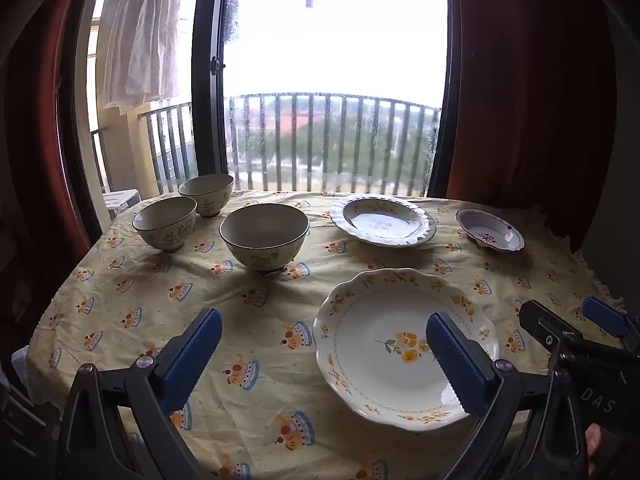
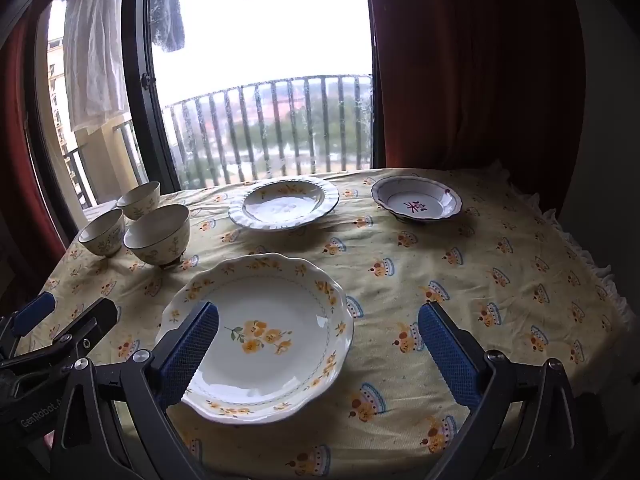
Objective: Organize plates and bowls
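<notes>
Left wrist view: left gripper and right gripper both gape wide, holding nothing, above the tablecloth; flowered plate near, three bowls beyond.

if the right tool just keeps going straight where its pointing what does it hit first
Probably the yellow tablecloth just right of the yellow-flower plate. The open right tool tilts downward, its left finger overlapping that plate's edge; depth is unclear.
</notes>
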`<state>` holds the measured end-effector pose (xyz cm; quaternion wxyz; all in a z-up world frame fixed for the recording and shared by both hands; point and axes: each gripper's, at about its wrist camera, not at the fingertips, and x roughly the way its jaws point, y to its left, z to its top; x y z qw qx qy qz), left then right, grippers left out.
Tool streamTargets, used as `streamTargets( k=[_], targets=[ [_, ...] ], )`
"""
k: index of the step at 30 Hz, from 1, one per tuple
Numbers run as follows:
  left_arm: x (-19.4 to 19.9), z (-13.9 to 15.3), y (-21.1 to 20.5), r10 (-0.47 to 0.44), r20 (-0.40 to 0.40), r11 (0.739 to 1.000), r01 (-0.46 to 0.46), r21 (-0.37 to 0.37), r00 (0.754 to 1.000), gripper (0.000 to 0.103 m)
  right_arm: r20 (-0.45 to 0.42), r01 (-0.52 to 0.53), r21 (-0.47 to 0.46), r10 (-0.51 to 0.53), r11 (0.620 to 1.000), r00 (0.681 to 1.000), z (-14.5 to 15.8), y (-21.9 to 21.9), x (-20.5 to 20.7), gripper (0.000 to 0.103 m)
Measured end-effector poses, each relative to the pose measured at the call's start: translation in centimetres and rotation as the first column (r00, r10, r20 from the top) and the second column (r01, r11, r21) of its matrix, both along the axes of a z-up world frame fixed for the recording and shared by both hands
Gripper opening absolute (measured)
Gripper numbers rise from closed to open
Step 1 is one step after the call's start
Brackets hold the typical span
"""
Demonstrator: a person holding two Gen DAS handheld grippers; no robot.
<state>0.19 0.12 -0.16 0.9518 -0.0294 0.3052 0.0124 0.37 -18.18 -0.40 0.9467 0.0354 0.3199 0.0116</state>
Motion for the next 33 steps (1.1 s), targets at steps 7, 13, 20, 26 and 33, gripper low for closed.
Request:
streamTargets(
  k=[7,13,20,26,33],
  targets=[
    [0.6,0.5,-0.5,-0.014,0.034,1.000,0.013,0.028,0.999,0.103,0.024,0.030,-0.059,-0.028,0.998,0.999,0.3,0.5,-0.2,0.101],
    [0.4,0.8,0.1,-0.013,0.069,1.000,0.012,0.006,0.998,0.103,0.012,0.031,-0.065,-0.030,0.997,0.999,-0.1,0.8,0.0,0.101],
    [1.3,0.3,0.6,-0.008,0.047,1.000,0.008,0.010,0.999,0.103,0.002,0.049,-0.062,-0.049,0.997,0.999,-0.4,1.2,0.1,0.101],
    [2.0,0.0,1.0,-0.012,0.032,1.000,0.011,0.012,0.999,0.103,0.022,0.039,-0.073,-0.038,0.997,0.999,-0.2,1.6,0.3,0.101],
    [2.5,0.0,1.0,-0.013,0.033,1.000,0.013,0.021,0.999,0.103,0.031,0.045,-0.090,-0.043,0.995,0.999,0.1,1.9,1.0,0.101]
  ],
)
